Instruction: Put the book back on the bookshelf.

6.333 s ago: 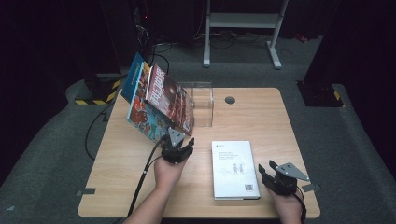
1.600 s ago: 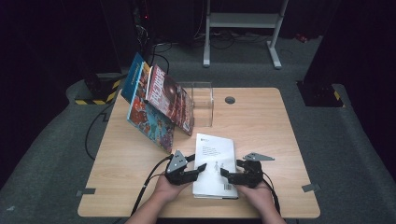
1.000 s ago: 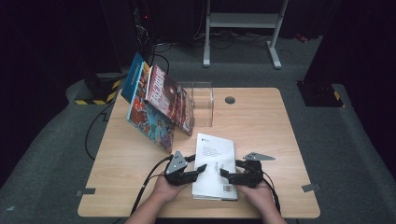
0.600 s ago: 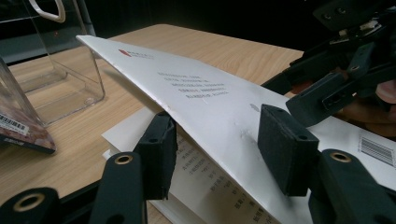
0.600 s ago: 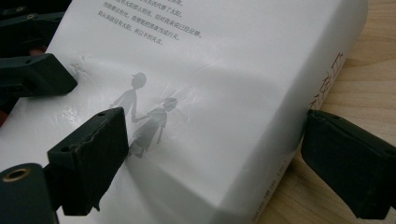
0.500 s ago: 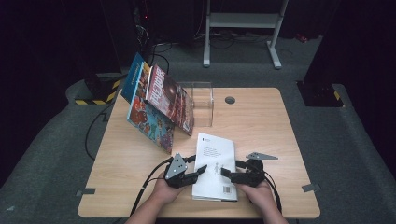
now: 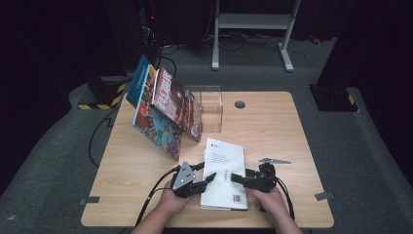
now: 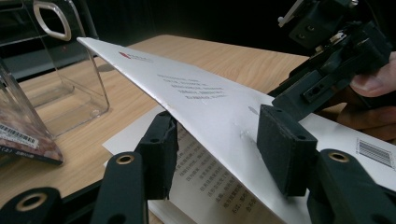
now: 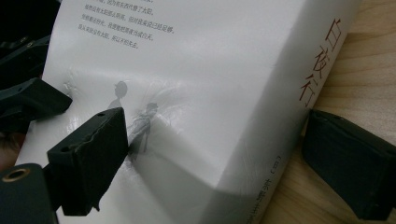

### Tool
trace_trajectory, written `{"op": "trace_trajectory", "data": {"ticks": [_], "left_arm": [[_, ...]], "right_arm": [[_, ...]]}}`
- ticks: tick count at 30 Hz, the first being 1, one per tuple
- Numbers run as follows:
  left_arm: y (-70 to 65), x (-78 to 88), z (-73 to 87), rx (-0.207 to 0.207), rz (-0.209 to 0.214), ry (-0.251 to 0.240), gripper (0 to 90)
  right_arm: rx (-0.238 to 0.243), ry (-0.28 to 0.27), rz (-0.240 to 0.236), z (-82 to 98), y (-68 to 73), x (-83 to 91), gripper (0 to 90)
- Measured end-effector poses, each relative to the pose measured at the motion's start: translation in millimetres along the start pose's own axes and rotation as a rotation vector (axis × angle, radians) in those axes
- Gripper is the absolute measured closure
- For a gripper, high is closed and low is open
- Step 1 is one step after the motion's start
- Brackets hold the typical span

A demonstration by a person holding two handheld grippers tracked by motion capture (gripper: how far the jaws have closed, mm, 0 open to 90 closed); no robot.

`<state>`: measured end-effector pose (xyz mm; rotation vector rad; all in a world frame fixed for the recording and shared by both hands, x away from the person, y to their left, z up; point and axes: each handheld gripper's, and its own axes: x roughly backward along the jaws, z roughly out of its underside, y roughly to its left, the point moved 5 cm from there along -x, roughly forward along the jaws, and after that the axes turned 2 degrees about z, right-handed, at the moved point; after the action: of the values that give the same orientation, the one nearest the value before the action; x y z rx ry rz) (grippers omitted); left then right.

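Observation:
A white paperback book (image 7: 225,165) lies on the wooden table (image 7: 277,131), near its front edge. My left gripper (image 7: 210,178) reaches in from the book's left. Its jaws stand apart around the raised front cover (image 8: 201,88), one pad under it and one on top, with printed pages showing below. My right gripper (image 7: 234,178) comes from the right. One pad (image 9: 93,154) presses a dent into the cover (image 9: 210,70). The other pad (image 9: 350,163) rests on the table beside the spine, a little clear of it. The right gripper (image 8: 327,60) also shows in the left gripper view.
Several colourful books (image 7: 165,112) lean at the back left against a clear acrylic stand (image 7: 209,107). The stand (image 8: 56,70) is close on the left in the left gripper view. A round cable hole (image 7: 239,104) sits at the back of the table. A cable trails off the front left.
Since the earliest frame both grippers have come together at the book, which has shifted left and turned slightly. Over the last second almost nothing has moved.

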<state>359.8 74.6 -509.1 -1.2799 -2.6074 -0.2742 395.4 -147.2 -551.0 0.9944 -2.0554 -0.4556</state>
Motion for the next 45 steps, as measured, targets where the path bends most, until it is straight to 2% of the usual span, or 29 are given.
{"op": "trace_trajectory", "data": {"ticks": [7, 11, 19, 22, 25, 27, 34, 39, 45], "left_arm": [[-1.7, 1.4, -1.9, -0.023, 0.000, -0.014, 49.1], [-0.6, 0.4, -0.7, -0.002, 0.008, -0.012, 49.0], [2.8, -5.3, 1.6, 0.066, 0.029, 0.010, 49.3], [5.3, -7.7, 4.0, 0.105, 0.029, 0.033, 49.3], [5.4, -7.9, 3.2, 0.111, 0.024, 0.023, 49.3], [4.5, -7.9, 2.0, 0.117, 0.020, 0.010, 49.4], [4.3, -8.7, -2.4, 0.112, 0.007, 0.015, 49.6], [5.4, -8.5, -7.3, 0.106, -0.004, 0.007, 49.8], [6.9, -8.8, -9.3, 0.132, -0.007, -0.002, 50.6]], "right_arm": [[-0.045, 0.015, -0.057, 0.5, -0.2, -1.2, 7.3], [-0.042, 0.032, -0.043, -0.8, 0.8, -1.0, 7.9], [-0.008, 0.009, 0.003, -2.2, 5.3, 7.3, 14.7], [0.045, -0.024, 0.038, -3.6, 9.0, 11.4, 18.4], [0.113, -0.059, 0.073, -6.4, 14.4, 16.4, 21.8], [0.113, -0.092, 0.068, -8.5, 15.7, 21.3, 25.4], [0.172, -0.135, 0.101, -9.8, 20.6, 26.4, 26.3], [0.245, -0.170, 0.142, -14.0, 26.9, 30.5, 26.7], [0.266, -0.197, 0.159, -15.4, 30.3, 32.6, 27.4]]}}
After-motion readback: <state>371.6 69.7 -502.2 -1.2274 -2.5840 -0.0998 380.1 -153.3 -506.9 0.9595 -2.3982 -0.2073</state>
